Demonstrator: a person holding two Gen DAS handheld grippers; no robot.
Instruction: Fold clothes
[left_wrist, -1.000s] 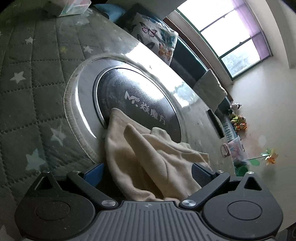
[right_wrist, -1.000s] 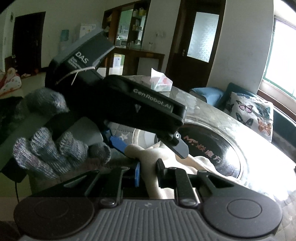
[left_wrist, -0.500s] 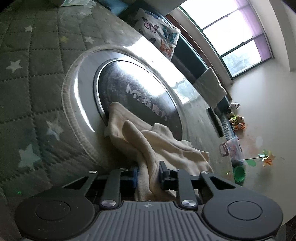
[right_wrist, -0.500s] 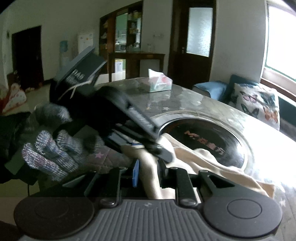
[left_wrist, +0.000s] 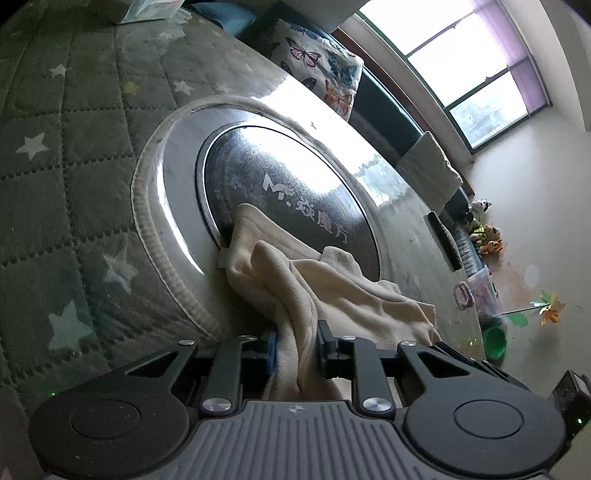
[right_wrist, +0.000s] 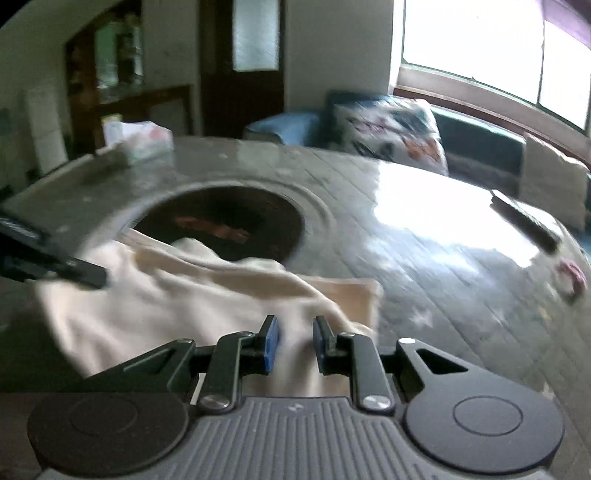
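In both wrist views the jaws of the left gripper (left_wrist: 296, 349) and right gripper (right_wrist: 294, 345) are clamped on bunched folds of the cream garment (left_wrist: 332, 295), low in the frame. The garment is draped rumpled over the bench (left_wrist: 74, 155), its far edge on the dark round inset (left_wrist: 280, 192) at centre. Both grips should be kept firm and the cloth drawn taut and level, so that edges meet squarely.

window (left_wrist: 469, 70): bright daylight | sofa (right_wrist: 476, 144): dark teal, under window | door (right_wrist: 255, 59): dark wood, frosted pane
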